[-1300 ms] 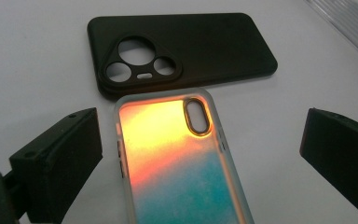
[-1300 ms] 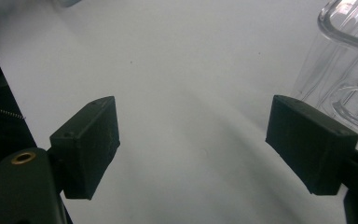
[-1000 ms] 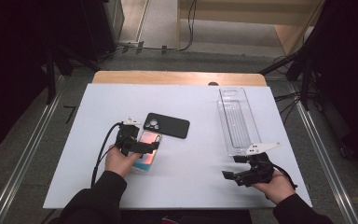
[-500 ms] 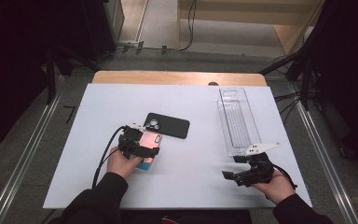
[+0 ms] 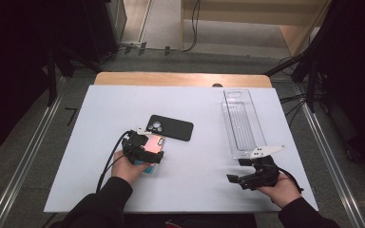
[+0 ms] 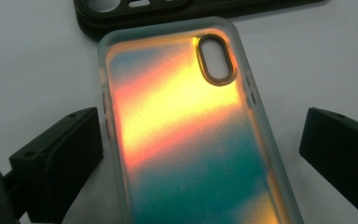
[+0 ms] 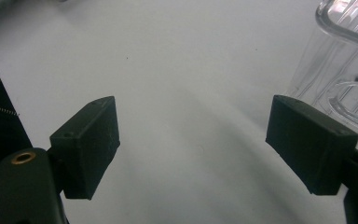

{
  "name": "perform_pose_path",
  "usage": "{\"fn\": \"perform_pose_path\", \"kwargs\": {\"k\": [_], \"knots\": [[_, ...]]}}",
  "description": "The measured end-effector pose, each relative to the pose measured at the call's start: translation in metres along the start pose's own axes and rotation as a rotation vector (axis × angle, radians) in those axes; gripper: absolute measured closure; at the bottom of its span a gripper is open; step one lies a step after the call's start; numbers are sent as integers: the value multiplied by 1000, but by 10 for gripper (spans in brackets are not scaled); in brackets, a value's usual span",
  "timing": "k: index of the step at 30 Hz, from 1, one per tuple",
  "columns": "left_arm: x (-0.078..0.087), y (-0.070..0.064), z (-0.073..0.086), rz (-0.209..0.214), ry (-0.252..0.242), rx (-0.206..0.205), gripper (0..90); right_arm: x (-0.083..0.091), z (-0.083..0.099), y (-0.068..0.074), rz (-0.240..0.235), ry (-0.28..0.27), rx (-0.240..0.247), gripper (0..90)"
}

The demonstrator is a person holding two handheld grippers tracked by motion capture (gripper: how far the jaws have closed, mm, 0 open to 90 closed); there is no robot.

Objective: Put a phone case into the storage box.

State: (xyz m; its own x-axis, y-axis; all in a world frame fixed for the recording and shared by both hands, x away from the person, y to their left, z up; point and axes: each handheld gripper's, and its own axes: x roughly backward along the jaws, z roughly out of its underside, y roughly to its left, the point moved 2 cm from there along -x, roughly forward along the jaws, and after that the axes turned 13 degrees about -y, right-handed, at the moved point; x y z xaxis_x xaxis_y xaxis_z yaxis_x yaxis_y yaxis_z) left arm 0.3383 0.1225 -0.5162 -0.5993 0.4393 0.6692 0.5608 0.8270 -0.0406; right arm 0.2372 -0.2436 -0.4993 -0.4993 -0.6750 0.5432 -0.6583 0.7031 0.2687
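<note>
On my high view, the left tool (image 5: 148,151) sits over the iridescent phone case (image 5: 155,144) at about 8 o'clock of the white counter (image 5: 100,104), my operator's hand wrapped behind it. In the left gripper view the two black jaws stand wide apart, one on each side of the iridescent phone case (image 6: 191,135), which lies flat between them; the left jaw sits just beside the case's frosted edge, and I cannot tell whether it touches, while the right jaw stands clear of it, so nothing is gripped. The case's oval camera cut-out points toward 12 o'clock, where the black phone case (image 6: 168,11) lies just beyond its top rim; from above, that black phone case (image 5: 170,127) rests near the counter's centre. The right tool (image 5: 247,179) is at about 5 o'clock, held low in the other hand, its jaws spread wide over bare counter and holding nothing. The clear plastic tray (image 5: 241,121) lies at 2 o'clock, and its near end (image 7: 349,60) shows just past the right jaw.
</note>
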Motion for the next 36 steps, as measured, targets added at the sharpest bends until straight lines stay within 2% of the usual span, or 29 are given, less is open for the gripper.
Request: {"fn": "perform_pose_path", "kwargs": {"k": [5,11,15,29,36], "knots": [[0,-4,2,-53,-3,-43,25,0,0,0,4,1,1,154],[1,-6,4,-71,-15,-32,46,0,0,0,5,2,3,154],[4,-4,4,-76,-19,-26,112,0,0,0,7,5,5,154],[6,-1,1,-61,2,-22,159,0,0,0,5,3,4,154],[9,4,-3,-23,1,30,164,0,0,1,7,3,2,154]]}}
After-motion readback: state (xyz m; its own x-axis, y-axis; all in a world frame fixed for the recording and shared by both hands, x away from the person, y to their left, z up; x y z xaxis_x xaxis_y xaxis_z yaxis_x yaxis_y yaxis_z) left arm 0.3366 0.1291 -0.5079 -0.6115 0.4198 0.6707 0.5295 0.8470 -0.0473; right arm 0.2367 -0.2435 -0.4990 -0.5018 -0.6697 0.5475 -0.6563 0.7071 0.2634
